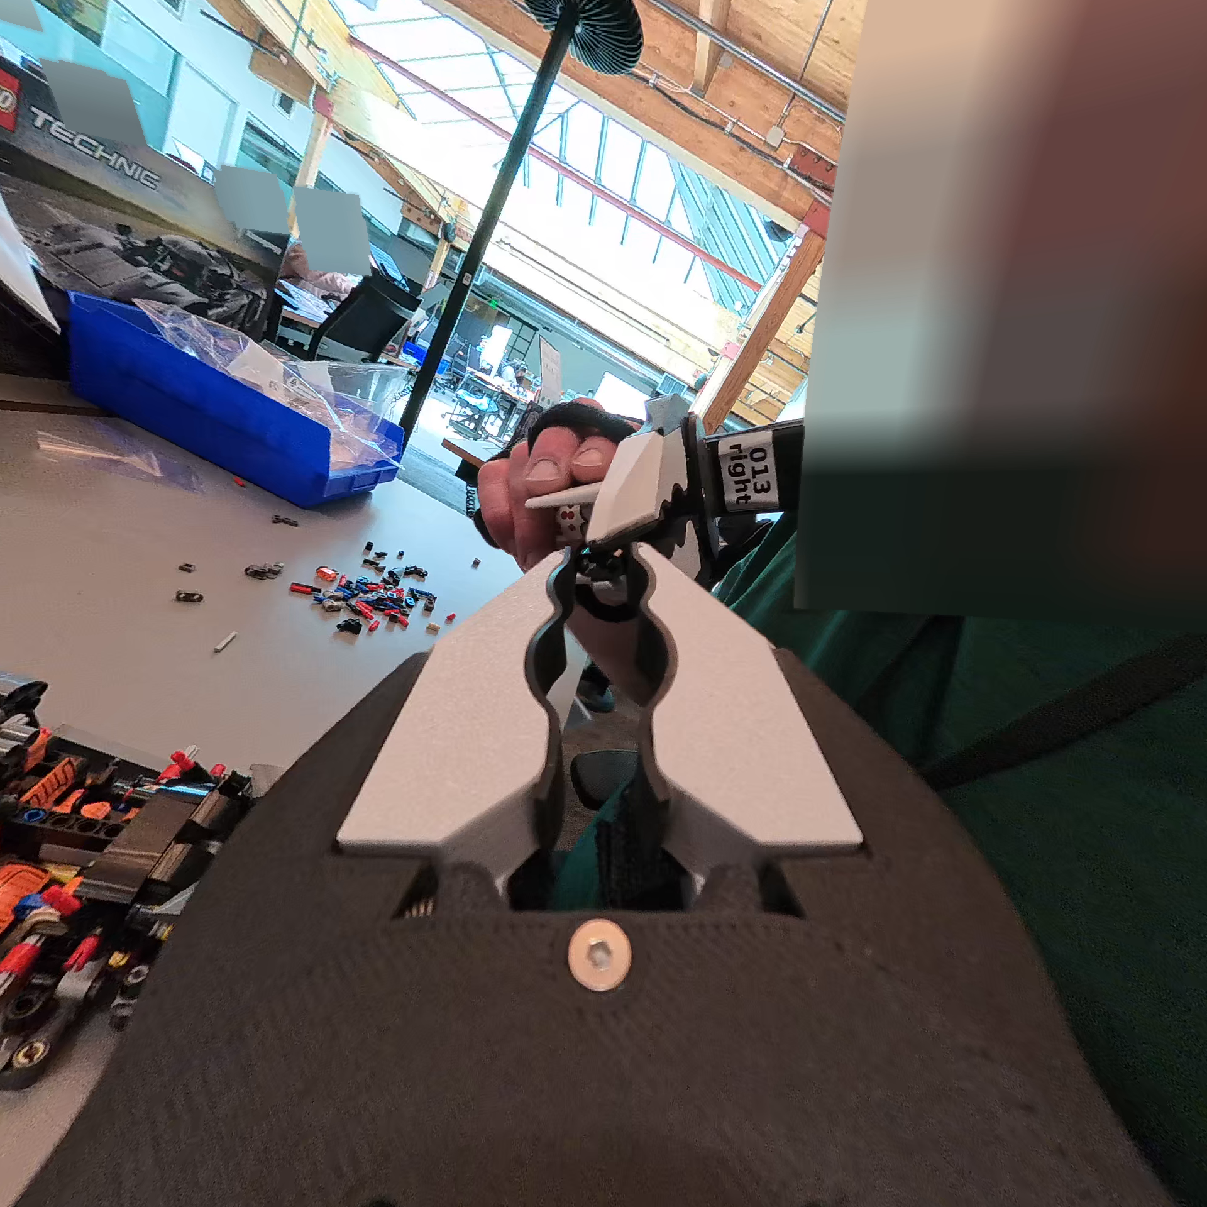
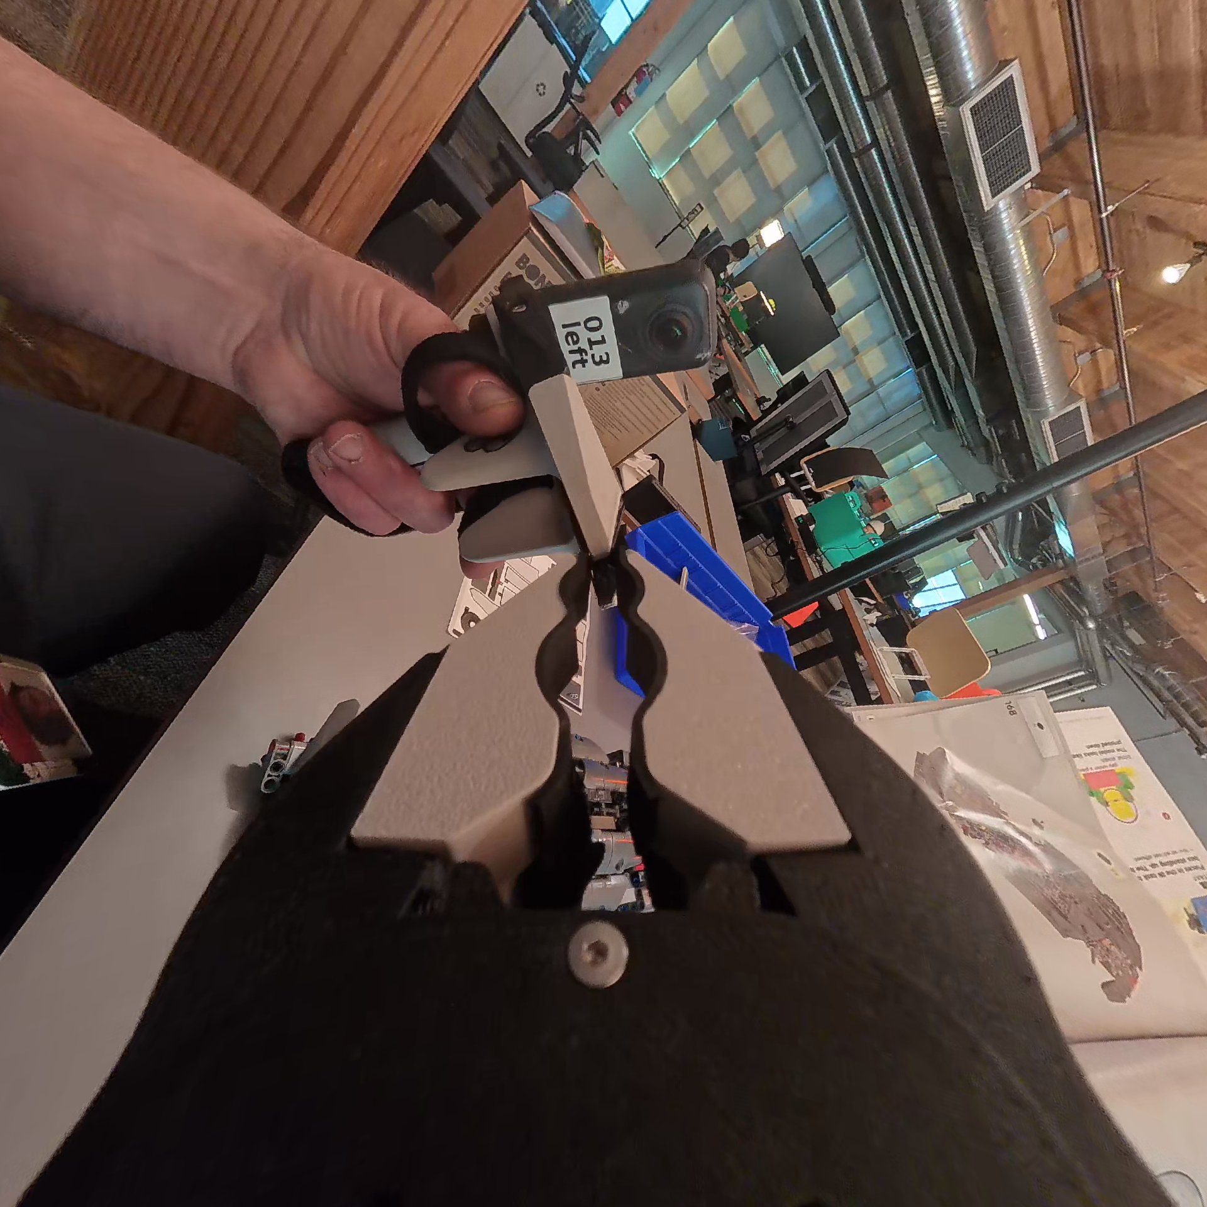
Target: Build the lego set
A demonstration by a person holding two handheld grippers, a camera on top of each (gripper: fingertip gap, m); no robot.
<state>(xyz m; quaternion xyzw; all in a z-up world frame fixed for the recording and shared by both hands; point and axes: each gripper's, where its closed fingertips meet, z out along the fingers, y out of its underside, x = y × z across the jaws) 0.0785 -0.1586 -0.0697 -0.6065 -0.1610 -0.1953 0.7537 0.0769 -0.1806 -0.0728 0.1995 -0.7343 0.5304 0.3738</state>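
Observation:
My left gripper (image 1: 601, 558) and my right gripper (image 2: 604, 562) meet tip to tip in the air above the table. A small black lego piece (image 1: 595, 573) sits between the left tips. The same piece shows in the right wrist view (image 2: 605, 583), pinched between the right tips. The right gripper (image 1: 617, 532) comes in from the upper right. The left gripper (image 2: 595, 542) comes in from above in the right wrist view. A partly built grey, black and orange model (image 1: 65, 849) lies on the table at lower left, and it also shows between the right fingers (image 2: 611, 816).
Several loose small pieces (image 1: 372, 594) lie scattered on the white table (image 1: 130, 522). A blue bin (image 1: 215, 405) with clear plastic bags stands behind them, with the set's box (image 1: 130, 215) beyond. An open instruction booklet (image 2: 1012, 849) lies at the right. A black pole (image 1: 483, 215) rises behind. My two grippers' fingertips are within a few centimetres of each other.

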